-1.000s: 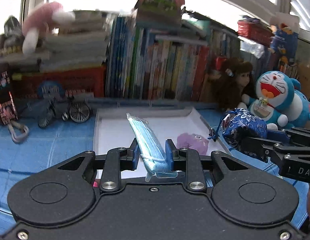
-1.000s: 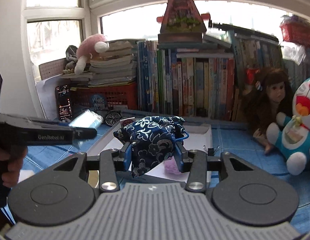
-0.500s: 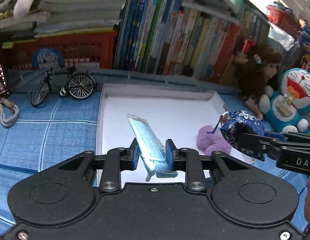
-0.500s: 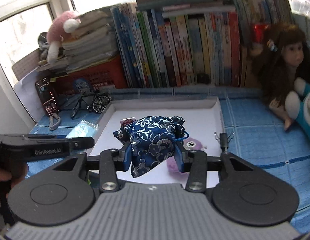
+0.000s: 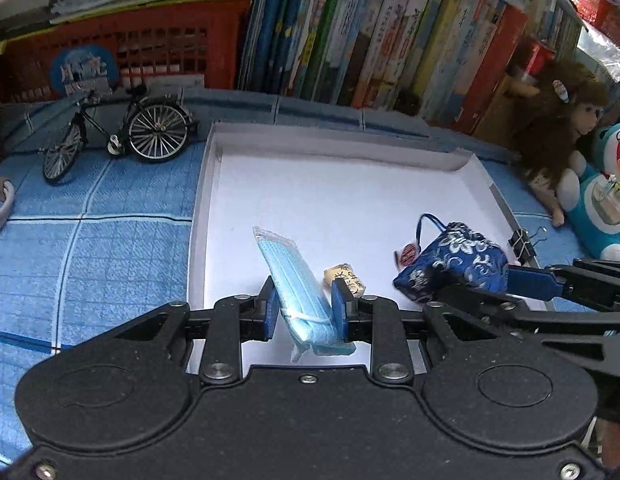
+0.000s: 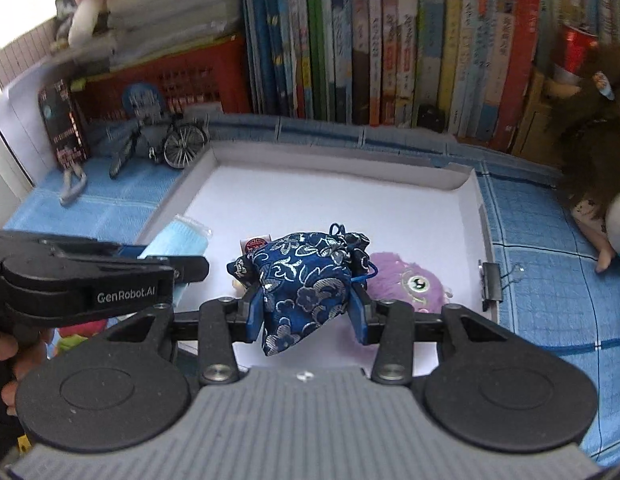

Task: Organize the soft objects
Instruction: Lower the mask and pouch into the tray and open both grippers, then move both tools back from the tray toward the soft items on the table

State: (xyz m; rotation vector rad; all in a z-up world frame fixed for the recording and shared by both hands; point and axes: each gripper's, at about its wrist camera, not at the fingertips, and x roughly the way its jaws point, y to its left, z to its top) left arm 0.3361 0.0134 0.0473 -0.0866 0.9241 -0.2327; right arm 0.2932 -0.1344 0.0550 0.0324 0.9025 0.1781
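My left gripper (image 5: 304, 304) is shut on a packaged blue face mask (image 5: 294, 280) and holds it over the front left of the white tray (image 5: 349, 148). My right gripper (image 6: 306, 312) is shut on a dark blue brocade pouch (image 6: 306, 276) over the tray's front middle (image 6: 341, 168). The pouch also shows in the left wrist view (image 5: 453, 260), and the mask in the right wrist view (image 6: 178, 236). A purple plush toy (image 6: 409, 284) lies in the tray just right of the pouch. A small yellowish wrapped item (image 5: 345, 276) lies in the tray beside the mask.
A model bicycle (image 5: 118, 132) stands left of the tray on the blue cloth. Books (image 5: 369, 32) and a red basket (image 5: 122, 40) line the back. A doll (image 5: 561, 120) and a Doraemon plush (image 5: 605, 200) sit right. A binder clip (image 6: 493, 280) grips the tray's right rim.
Both grippers have moved forward and tilted down over the tray, each still holding its item. The pouch has come lower, close above the tray floor.
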